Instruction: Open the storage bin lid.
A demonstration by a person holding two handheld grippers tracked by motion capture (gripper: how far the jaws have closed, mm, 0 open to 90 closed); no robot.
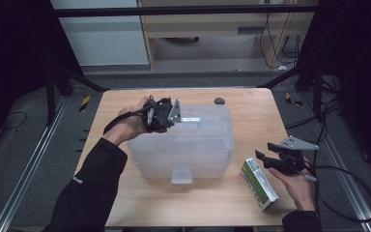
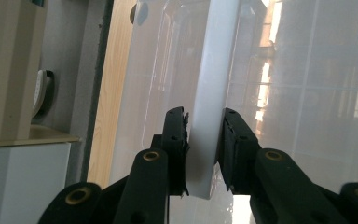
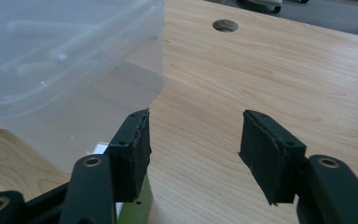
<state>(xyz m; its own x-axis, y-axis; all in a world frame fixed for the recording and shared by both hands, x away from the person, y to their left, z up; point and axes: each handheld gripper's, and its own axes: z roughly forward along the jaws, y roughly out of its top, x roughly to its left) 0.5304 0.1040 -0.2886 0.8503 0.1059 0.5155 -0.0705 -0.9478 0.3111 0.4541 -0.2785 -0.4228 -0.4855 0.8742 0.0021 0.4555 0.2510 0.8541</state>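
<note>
A translucent plastic storage box [image 1: 188, 145] with its lid on stands in the middle of the wooden table [image 1: 251, 116]. My left gripper [image 1: 174, 113] is at the box's far left side. In the left gripper view its jaws [image 2: 204, 126] sit on either side of the lid's white latch bar [image 2: 209, 93], and both pads touch it. At the table's near right, my right gripper [image 1: 264, 152] hovers open just above a green and white carton [image 1: 260, 184]. Nothing lies between its pads [image 3: 261, 149]. A corner of the carton [image 3: 135, 205] shows under the left jaw in the right gripper view, with the box [image 3: 65, 56] ahead.
A second white latch [image 1: 181, 176] sits on the box's near side. A round cable hole [image 1: 219, 101] is in the table's far edge. Bare wood lies right of the box and along the front edge. Dark frame legs and cables surround the table.
</note>
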